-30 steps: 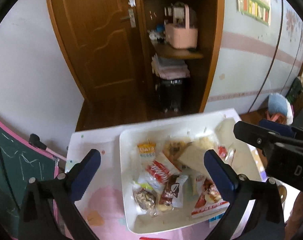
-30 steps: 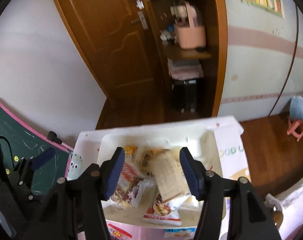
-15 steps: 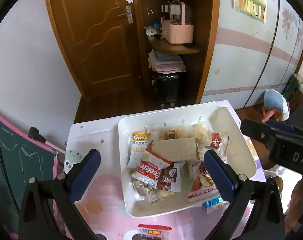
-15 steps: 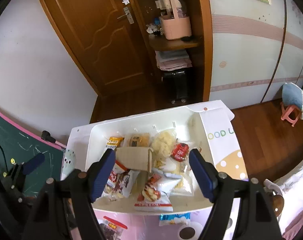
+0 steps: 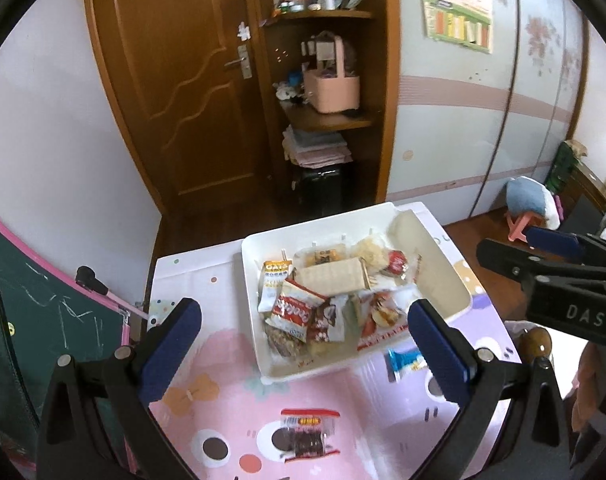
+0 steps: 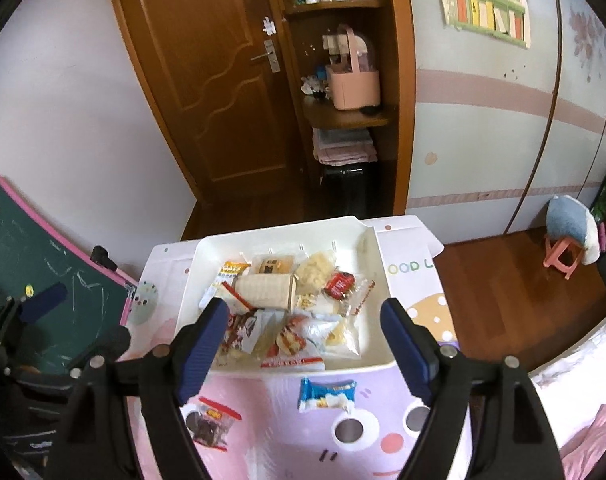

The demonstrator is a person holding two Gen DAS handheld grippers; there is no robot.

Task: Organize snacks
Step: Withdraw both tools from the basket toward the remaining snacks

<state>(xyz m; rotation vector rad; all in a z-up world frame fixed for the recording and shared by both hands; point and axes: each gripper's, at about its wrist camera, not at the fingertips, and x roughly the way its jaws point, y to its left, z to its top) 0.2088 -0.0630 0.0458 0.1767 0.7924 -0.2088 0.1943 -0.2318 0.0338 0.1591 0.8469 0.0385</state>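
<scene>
our right gripper (image 6: pixel 303 344) has just been opening, empty now; the tan packet (image 6: pixel 269 290) lies in the white tray (image 6: pixel 377 248). the left gripper (image 5: pixel 303 344) gapes empty; two packets wait just outside the tray.

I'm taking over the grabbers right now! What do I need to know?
Left gripper: open, nothing in it.
Right gripper: jaws have just been opening, nothing between them.
White tray: on the cartoon mat, piled with snack packets, a tan box lying on top.
Done: most snacks are in the tray.
Left: two packets lie on the mat in front of the tray, the blue packet close to its front edge and the clear packet with dark snacks further to the left. Probably put both in the tray.
</scene>
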